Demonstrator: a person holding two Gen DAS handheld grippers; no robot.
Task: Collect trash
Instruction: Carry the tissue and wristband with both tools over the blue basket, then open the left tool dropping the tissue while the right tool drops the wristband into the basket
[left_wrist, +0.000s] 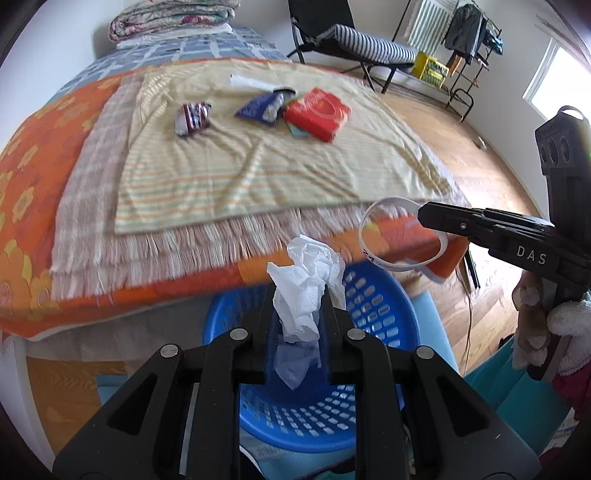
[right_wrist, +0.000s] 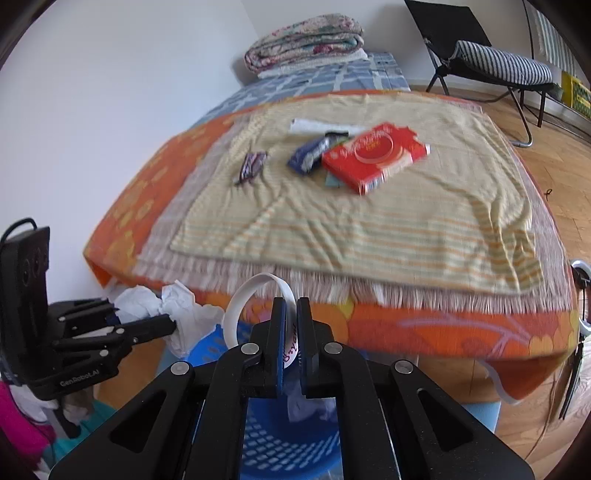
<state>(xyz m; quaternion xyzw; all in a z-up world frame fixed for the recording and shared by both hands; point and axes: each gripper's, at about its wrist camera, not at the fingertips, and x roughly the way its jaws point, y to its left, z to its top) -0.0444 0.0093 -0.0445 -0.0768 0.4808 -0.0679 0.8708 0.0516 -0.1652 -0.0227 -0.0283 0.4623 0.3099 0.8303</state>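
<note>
Left gripper (left_wrist: 300, 314): black, hard-shelled; jaws were closed on a crumpled white tissue (left_wrist: 308, 284), seen at lower centre of the left wrist view and at lower left of the right wrist view.
Tissue: thin, creased paper, irregular wad; most of it stood proud above the pads, a tail hung below them.
Blue basket (left_wrist: 373, 295): perforated plastic, round, smooth rim; it was placed directly beneath both grippers at bottom centre, with pale scraps already visible inside in the right wrist view.
White band (left_wrist: 369, 221): a thin, flexible loop bearing printed lettering; it was held edge-on at centre right of the left wrist view.
Right gripper (right_wrist: 290, 332): jaws were closed on the white band, the loop arching up and to the left of the fingertips.
Bed cover (left_wrist: 22, 184): orange floral cloth, overlaid with a fringed woven throw and a striped yellow towel, wrinkled.
Remaining trash, upper centre: a crushed dark wrapper (left_wrist: 192, 119), a blue foil packet (left_wrist: 263, 107), a flat red box (left_wrist: 318, 112) of glossy card, and a white tube-shaped item (left_wrist: 251, 81) behind.
Gloved hand (left_wrist: 565, 314): knitted white fabric, seen at the right edge.
Risk, tissue: light paper could be judged likely to cling to a pad or drift past the rim if released off-centre.
Risk, band: the springy loop could be expected to bounce off the rim or catch on a fingertip.
Risk, crowding: both grippers were near one another over one opening; a knock could be judged possible.
</note>
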